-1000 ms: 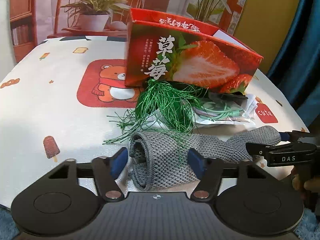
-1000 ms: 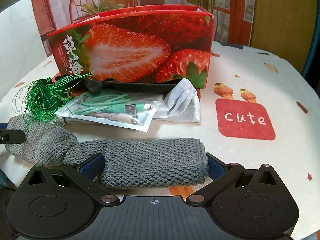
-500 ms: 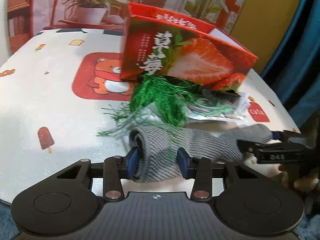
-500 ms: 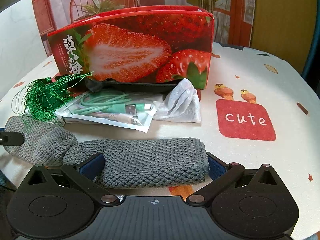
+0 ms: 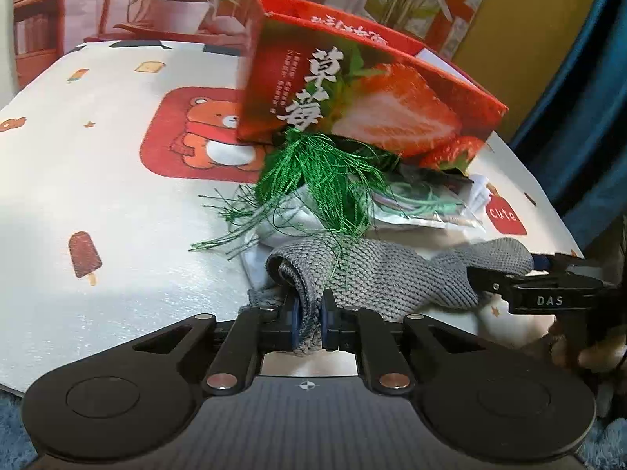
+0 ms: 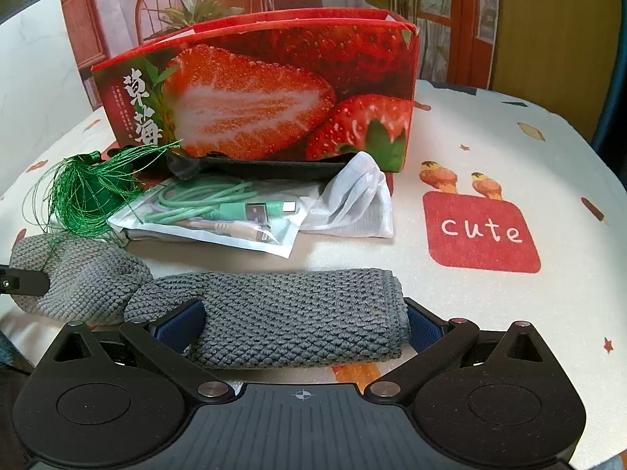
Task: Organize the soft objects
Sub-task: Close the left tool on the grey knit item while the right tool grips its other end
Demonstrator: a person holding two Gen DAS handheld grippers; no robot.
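Now: grey knit cloth [image 6: 282, 313] on tablecloth [image 5: 117, 203], long axis 9-to-3 before strawberry box [image 6: 274, 94]. Left gripper [image 5: 311, 323] just closed, clamped on left end. Right gripper [image 6: 303, 319] jaws spread, straddling right end, not pinching.

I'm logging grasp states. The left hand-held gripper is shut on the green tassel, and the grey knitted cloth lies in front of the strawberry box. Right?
Not quite. In the left wrist view the left hand-held gripper is shut on the grey knitted cloth, not the green tassel, which only trails over it. The cloth does lie in front of the strawberry box.
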